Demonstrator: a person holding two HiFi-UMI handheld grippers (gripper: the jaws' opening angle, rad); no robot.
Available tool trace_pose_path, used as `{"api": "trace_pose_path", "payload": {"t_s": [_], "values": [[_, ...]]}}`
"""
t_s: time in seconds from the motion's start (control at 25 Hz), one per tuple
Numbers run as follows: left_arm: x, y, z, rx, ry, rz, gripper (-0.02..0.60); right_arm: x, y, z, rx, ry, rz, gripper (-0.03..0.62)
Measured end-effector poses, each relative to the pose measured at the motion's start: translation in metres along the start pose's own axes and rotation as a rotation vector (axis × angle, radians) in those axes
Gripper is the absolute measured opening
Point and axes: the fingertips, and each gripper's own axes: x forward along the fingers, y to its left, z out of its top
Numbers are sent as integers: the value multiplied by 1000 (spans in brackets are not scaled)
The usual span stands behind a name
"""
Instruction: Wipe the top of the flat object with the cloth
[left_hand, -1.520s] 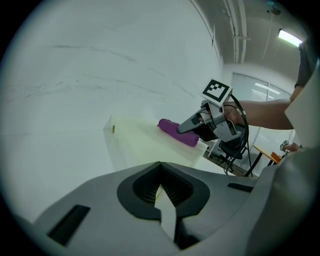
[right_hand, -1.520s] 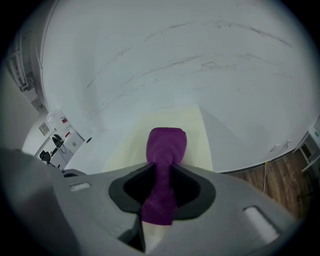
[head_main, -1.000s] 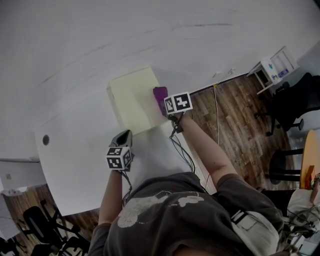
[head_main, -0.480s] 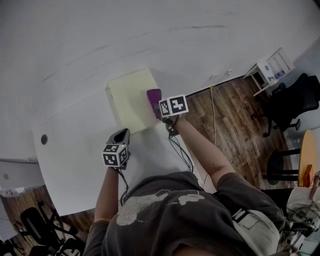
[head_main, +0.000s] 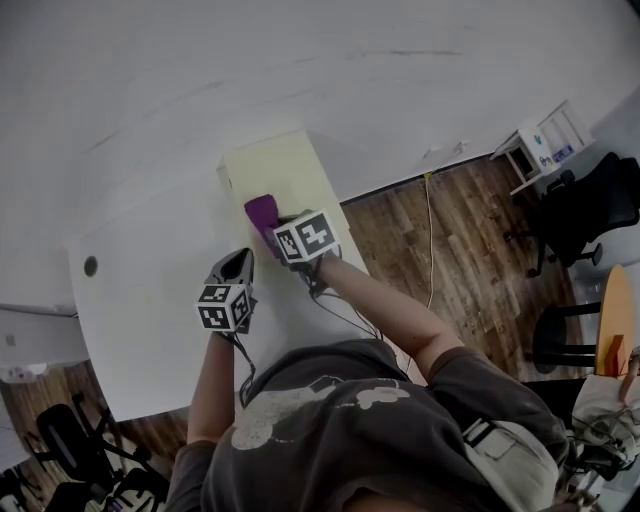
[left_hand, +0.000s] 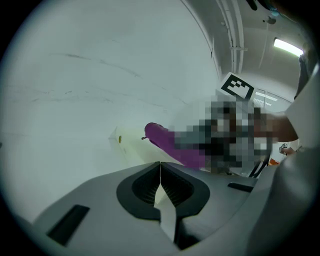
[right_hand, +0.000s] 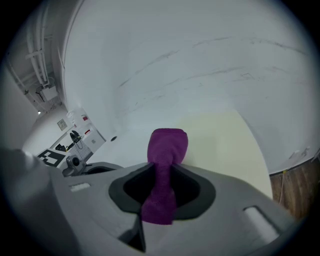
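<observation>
Head view: right tool (head_main: 275, 235), clamped on purple cloth (head_main: 261, 211), partly hides the flat object (head_main: 290, 175); left tool (head_main: 237, 268) closed.

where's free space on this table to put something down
Most room: the white table left of the flat object, between the round hole and the left hand-held gripper. The flat object's far half is bare too. Crowded at its near edge, where the right hand-held gripper holds the purple cloth, close to the left one.
</observation>
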Motion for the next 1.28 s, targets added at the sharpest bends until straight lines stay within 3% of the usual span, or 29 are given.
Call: {"api": "trace_pose_path", "payload": {"t_s": [0.16, 0.48, 0.96, 1.28], "values": [[-8, 3, -7, -39, -2, 8, -2, 17, 27, -15, -29, 48, 41, 98], [-10, -2, -15, -48, 19, 2, -2, 26, 20, -26, 9, 68, 23, 98], [6, -14, -19, -7, 63, -14, -2, -2, -33, -37, 109, 26, -47, 98], [14, -14, -28, -15, 100, 18, -2, -28, -68, -48, 137, 12, -99, 98]]}}
